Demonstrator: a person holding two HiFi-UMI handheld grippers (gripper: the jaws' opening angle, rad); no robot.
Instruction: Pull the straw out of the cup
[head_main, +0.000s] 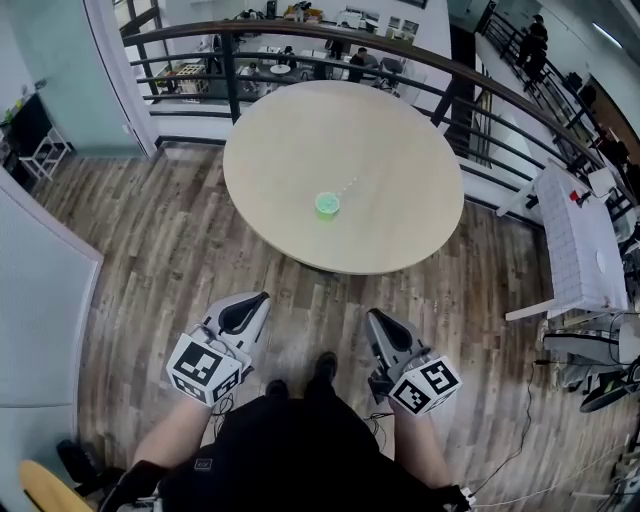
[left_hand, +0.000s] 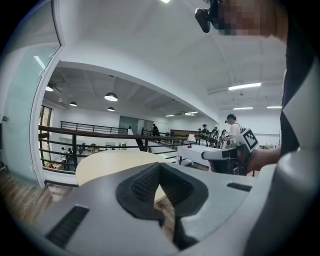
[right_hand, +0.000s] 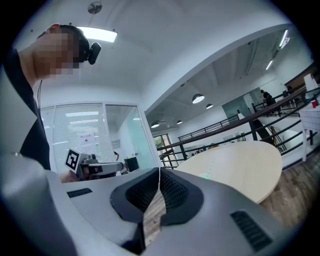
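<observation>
On the round pale wooden table (head_main: 300, 150), well apart at twelve o'clock from the grey left gripper (head_main: 263, 297) and right gripper (head_main: 372, 316), both pressed together on nothing, stands the small green cup (head_main: 327, 205). Its thin pale straw (head_main: 345, 187) leans toward one o'clock, neither gripper clearly nearer.

A round, pale wood-topped table (head_main: 300, 140) fills the upper centre of the head view and stands on a brown plank floor (head_main: 160, 260). Only 1 green cup (head_main: 327, 205) rests on the top, a little right of the middle and toward the lower edge. A thin clear straw (head_main: 345, 186) slants out of the cup toward the upper right. At the right edge of the frame stands 1 white rectangular table (head_main: 585, 250).
</observation>
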